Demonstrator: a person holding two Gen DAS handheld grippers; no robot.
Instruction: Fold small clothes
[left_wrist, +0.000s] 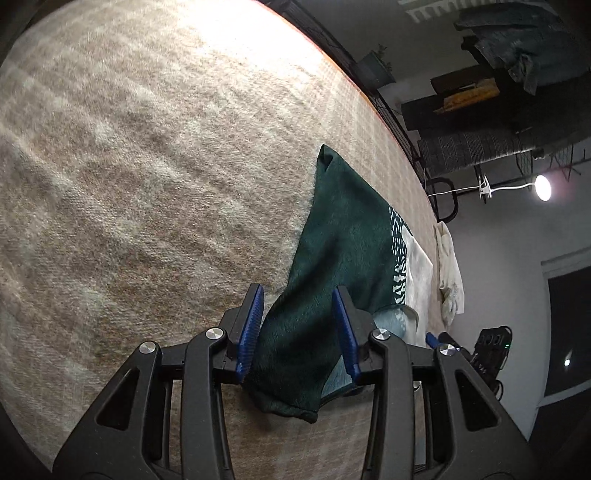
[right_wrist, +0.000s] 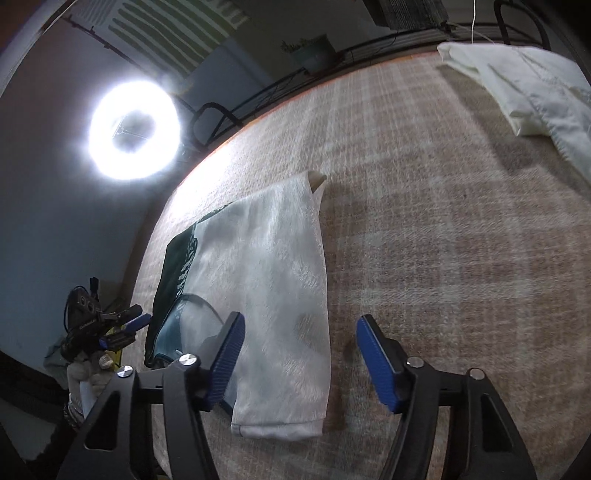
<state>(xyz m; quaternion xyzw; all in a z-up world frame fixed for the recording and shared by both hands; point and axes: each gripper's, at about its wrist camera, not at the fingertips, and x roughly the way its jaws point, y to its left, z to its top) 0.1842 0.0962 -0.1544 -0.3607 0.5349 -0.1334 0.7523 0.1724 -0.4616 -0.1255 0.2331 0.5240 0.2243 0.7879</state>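
A small garment, dark green (left_wrist: 343, 236) on one half and white (right_wrist: 273, 266) on the other, lies on the beige plaid cloth (left_wrist: 147, 166). Its two sleeves are folded in. My left gripper (left_wrist: 301, 325) is open, with the green sleeve end between its blue pads, not pinched. My right gripper (right_wrist: 299, 354) is open over the white sleeve, whose cuff lies near my left pad (right_wrist: 227, 354). The left gripper also shows in the right wrist view (right_wrist: 125, 325), held by a gloved hand at the garment's green side.
A second cream garment (right_wrist: 532, 92) lies crumpled near the table's far edge, also in the left wrist view (left_wrist: 450, 273). A ring light (right_wrist: 135, 129) shines beyond the table edge. Black racks and a potted plant (right_wrist: 314, 51) stand behind the table.
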